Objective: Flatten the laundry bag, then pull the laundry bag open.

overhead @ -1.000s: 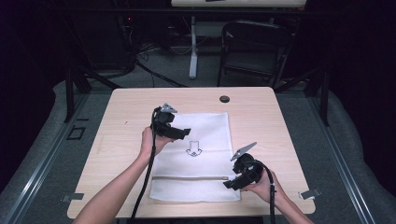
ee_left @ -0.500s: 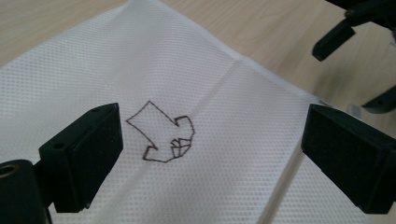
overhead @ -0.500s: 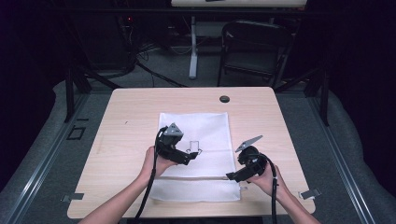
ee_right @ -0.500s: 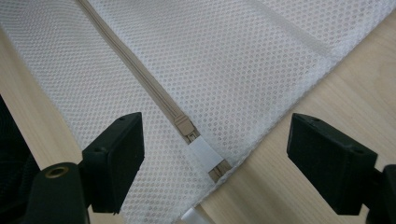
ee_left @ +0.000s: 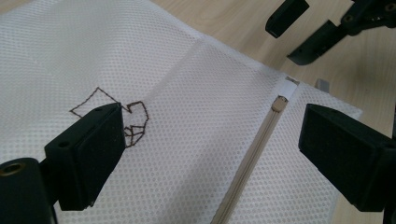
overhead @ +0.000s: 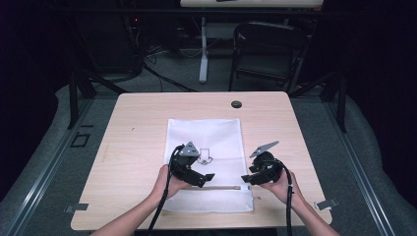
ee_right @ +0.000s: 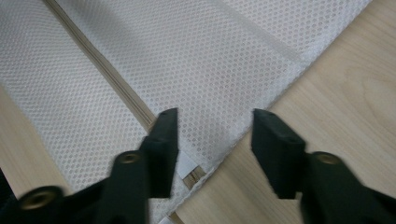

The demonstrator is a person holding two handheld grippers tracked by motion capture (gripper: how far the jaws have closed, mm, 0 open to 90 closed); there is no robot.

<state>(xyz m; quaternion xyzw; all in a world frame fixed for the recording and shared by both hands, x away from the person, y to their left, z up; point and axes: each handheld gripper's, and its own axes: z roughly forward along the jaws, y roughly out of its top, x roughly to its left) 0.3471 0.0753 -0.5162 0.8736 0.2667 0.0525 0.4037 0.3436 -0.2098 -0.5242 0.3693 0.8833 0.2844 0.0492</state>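
Mesh bag [overhead: 206, 162], white, lies flat at centre of the wooden table [overhead: 137, 123] in the high view, with a beige zipper [overhead: 223, 187] running across its lower part. Left gripper [overhead: 202, 178] sits in the lower centre of the frame over the bag; jaws wide apart, nothing between them. In the left gripper view the zipper end [ee_left: 279, 103] lies between the jaws, with brown stitched motif [ee_left: 133, 116] partly hidden behind the left-hand jaw. Right gripper [overhead: 244, 180] hovers at the bag's right edge, jaws apart, holding nothing. In the right gripper view the zipper's end tab at lower centre is partly covered by one jaw; cannot tell whether that jaw touches the mesh. Small dark disc [overhead: 236, 104] near the table's far edge, too small to identify.
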